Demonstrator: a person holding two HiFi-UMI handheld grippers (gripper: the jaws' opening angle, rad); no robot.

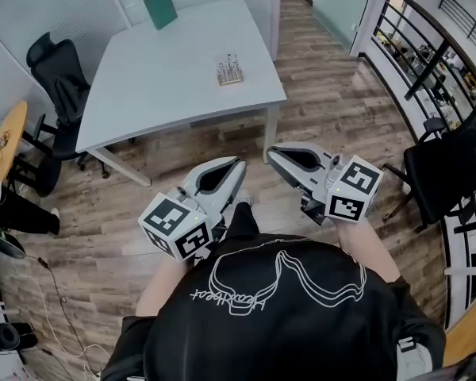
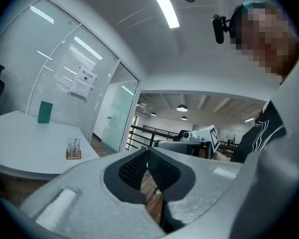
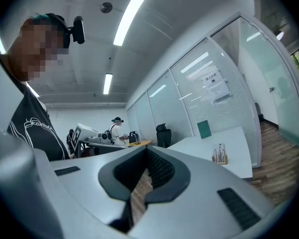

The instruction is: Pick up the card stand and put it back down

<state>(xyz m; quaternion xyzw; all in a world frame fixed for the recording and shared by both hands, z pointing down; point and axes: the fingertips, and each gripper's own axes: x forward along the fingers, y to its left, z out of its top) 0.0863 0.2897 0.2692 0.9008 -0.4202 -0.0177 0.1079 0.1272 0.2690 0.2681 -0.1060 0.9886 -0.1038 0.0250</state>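
Note:
The card stand (image 1: 230, 70) is a small wooden block with several upright metal clips, standing near the right edge of the white table (image 1: 159, 86). It also shows in the left gripper view (image 2: 74, 150) and the right gripper view (image 3: 220, 155), far off. My left gripper (image 1: 239, 164) and right gripper (image 1: 272, 152) hover over the wooden floor in front of the table, close to my chest, tips pointing toward each other. Both are shut with nothing between the jaws.
A green book (image 1: 160, 8) stands at the table's far edge against the glass wall. A black office chair (image 1: 59, 74) sits left of the table, another chair (image 1: 448, 169) at the right. A railing (image 1: 416, 62) runs along the right side. A person (image 3: 117, 130) stands far off.

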